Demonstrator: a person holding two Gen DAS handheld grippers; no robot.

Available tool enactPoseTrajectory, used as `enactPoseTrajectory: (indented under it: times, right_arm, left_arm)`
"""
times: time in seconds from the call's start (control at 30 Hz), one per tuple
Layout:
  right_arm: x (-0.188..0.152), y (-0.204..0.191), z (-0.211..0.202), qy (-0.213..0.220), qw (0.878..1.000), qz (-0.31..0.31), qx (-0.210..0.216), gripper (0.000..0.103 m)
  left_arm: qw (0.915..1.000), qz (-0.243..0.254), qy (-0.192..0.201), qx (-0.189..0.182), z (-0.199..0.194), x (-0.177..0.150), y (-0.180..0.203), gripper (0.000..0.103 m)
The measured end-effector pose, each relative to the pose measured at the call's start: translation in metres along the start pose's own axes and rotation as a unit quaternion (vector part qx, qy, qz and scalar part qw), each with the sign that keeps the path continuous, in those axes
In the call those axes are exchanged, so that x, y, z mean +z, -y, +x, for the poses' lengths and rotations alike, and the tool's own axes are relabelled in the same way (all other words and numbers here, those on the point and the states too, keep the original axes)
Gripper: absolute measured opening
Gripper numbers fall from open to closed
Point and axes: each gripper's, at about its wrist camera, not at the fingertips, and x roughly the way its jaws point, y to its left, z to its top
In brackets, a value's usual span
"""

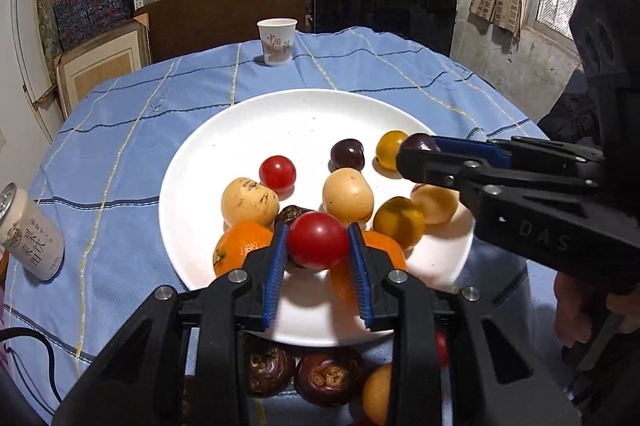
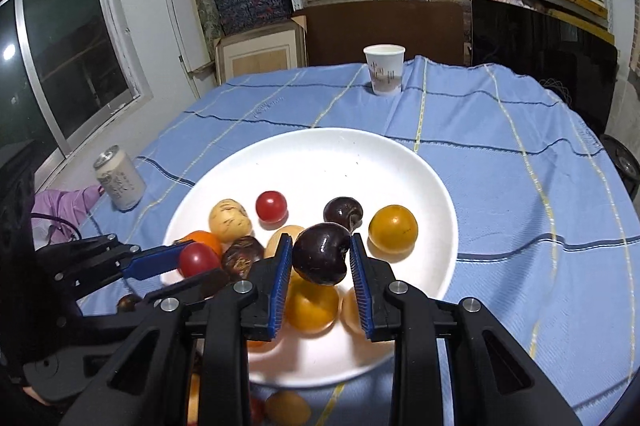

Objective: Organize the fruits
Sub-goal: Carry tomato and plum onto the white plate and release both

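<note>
A white plate [image 1: 248, 122] [image 2: 320, 154] on the blue cloth holds several fruits: pale yellow ones, oranges, a red tomato [image 1: 277, 172], a dark cherry [image 1: 347, 155], yellow-orange tomatoes. My left gripper [image 1: 318, 246] is shut on a red cherry tomato [image 1: 318, 245], held over the plate's near side. My right gripper [image 2: 320, 254] is shut on a dark purple cherry [image 2: 320, 253], also above the plate. In the left wrist view the right gripper [image 1: 418, 146] reaches in from the right with the dark cherry [image 1: 419, 143] at its tip.
A paper cup [image 1: 277, 41] [image 2: 384, 68] stands at the table's far side. A pale drink can [image 1: 30, 234] [image 2: 119, 182] sits at the left. Dark water chestnuts [image 1: 330, 376] and more fruit lie on the cloth in front of the plate. Shelves of boxes fill the background.
</note>
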Motion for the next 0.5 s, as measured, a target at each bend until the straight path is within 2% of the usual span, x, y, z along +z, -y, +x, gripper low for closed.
enactPoseTrajectory:
  times: [0.13,0.17,0.23,0.3,0.33,0.5]
  right_arm:
    - [0.000,0.002,0.016,-0.014,1.000,0.000,0.001,0.031]
    - [0.000,0.002,0.017,-0.015,1.000,0.000,0.003,0.031]
    - [-0.001,0.002,0.018,-0.012,1.000,0.000,0.006,0.033]
    - [-0.002,0.001,0.013,-0.003,1.000,-0.002,0.003,0.039]
    - [-0.002,0.001,0.010,0.001,1.000,-0.003,0.001,0.039]
    - [-0.007,0.000,-0.006,0.012,1.000,-0.002,0.002,0.039]
  left_arm:
    - [1.0000,-0.007,0.002,0.000,0.004,0.002,-0.005,0.031]
    - [1.0000,-0.008,0.002,-0.001,0.004,0.002,-0.005,0.034]
    - [0.9999,-0.005,0.009,0.000,0.001,0.001,-0.004,0.045]
    - [0.9997,-0.007,0.020,0.008,-0.005,0.001,-0.003,0.063]
    - [0.9994,-0.010,0.029,0.012,-0.010,0.002,-0.005,0.066]
    - [0.9989,-0.017,0.044,0.007,-0.025,-0.002,-0.007,0.069]
